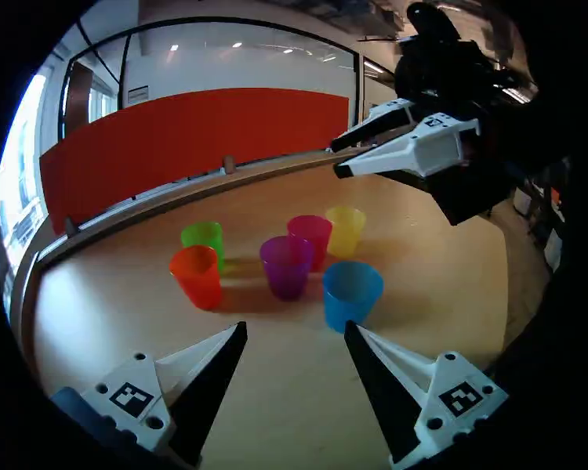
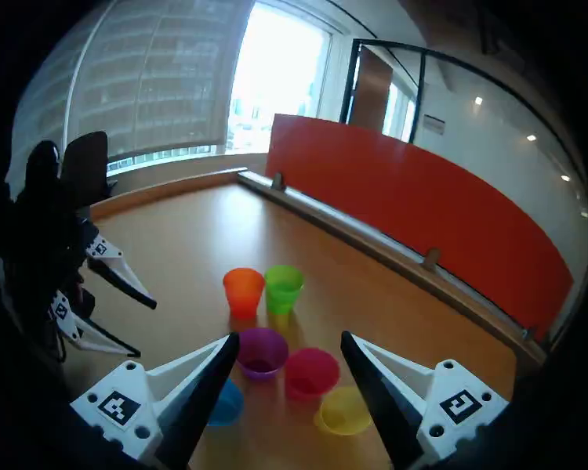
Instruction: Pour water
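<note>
Office: long wooden desk [image 1: 451,298], red divider panel [image 1: 192,141] along its far edge, glass partition [image 1: 239,66], blinded window [image 2: 161,86], chair [image 2: 86,168].

Six cups [image 1: 286,266] stand clustered on the table [image 1: 451,298] — in the left gripper view, two left, two centre, two right, each pair one behind the other. A divider [image 1: 192,141] runs along the far edge.
</note>
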Demonstrator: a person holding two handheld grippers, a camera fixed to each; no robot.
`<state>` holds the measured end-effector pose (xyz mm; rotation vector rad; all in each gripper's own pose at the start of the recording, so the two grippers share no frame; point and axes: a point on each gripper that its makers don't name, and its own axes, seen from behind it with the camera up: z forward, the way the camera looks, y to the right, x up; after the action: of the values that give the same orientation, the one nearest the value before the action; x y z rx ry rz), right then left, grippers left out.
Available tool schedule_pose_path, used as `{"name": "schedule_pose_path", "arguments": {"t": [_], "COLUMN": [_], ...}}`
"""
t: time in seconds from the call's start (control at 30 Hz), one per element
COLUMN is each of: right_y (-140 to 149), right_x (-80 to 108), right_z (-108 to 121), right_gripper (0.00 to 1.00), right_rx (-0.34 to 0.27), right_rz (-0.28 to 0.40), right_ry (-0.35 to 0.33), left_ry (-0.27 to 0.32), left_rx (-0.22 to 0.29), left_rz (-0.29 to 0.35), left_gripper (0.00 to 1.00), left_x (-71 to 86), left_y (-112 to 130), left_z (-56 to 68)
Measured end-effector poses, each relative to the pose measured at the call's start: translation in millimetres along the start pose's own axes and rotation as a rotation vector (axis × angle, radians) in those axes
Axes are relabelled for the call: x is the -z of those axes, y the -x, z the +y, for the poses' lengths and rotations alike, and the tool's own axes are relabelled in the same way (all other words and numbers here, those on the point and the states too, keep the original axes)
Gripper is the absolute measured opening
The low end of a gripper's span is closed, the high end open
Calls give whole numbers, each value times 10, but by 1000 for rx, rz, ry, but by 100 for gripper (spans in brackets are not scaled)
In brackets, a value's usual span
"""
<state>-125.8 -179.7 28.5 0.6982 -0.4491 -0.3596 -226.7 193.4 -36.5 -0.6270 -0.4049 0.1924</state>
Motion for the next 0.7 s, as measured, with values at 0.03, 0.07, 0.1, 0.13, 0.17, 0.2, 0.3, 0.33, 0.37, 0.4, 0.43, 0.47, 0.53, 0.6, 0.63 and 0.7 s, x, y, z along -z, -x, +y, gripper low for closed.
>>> {"name": "schedule_pose_path", "arguments": {"t": [0.03, 0.07, 0.1, 0.13, 0.17, 0.2, 0.3, 0.33, 0.37, 0.4, 0.43, 0.47, 0.53, 0.6, 0.63, 0.7], "right_y": [-19, -37, -54, -74, -92, -112, -169, -184, -197, -206, -215, -224, -227, -234, -239, -249], "right_x": [-13, -25, -36, -48, -58, -68, -95, -104, -111, -123, -135, -146, -181, -216, -237, -275], "right_z": [16, 30, 42, 56, 69, 78, 107, 117, 125, 133, 141, 149, 158, 164, 167, 172], "right_gripper": [100, 100, 100, 100, 100, 100, 100, 100, 100, 100, 100, 100, 100, 100, 100, 100], "right_rx": [1, 1, 3, 5, 6, 7, 7, 7, 7, 8, 9, 10, 13, 16, 18, 21], "right_rz": [2, 3, 5, 8, 10, 12, 19, 20, 21, 21, 21, 22, 19, 17, 16, 15], "right_ry": [1, 2, 3, 4, 4, 5, 5, 4, 4, 4, 3, 3, 0, -3, -5, -9], "left_ry": [13, 24, 32, 41, 49, 58, 82, 89, 96, 101, 108, 113, 123, 130, 133, 140], "left_rx": [-3, -5, -8, -10, -13, -17, -32, -39, -45, -49, -53, -57, -60, -63, -64, -65], "left_rz": [-2, -3, -5, -8, -10, -12, -18, -20, -22, -24, -26, -27, -32, -35, -37, -41], "left_gripper": [92, 92, 92, 92, 92, 92, 92, 92, 92, 92, 92, 92, 92, 92, 92, 92], "left_x": [-35, -65, -98, -134, -166, -197, -291, -324, -353, -386, -422, -455, -532, -602, -640, -701], "left_y": [11, 20, 33, 48, 61, 77, 121, 134, 145, 153, 162, 170, 191, 209, 219, 236], "left_z": [46, 88, 120, 157, 190, 221, 315, 344, 371, 391, 414, 434, 466, 489, 500, 522]}}
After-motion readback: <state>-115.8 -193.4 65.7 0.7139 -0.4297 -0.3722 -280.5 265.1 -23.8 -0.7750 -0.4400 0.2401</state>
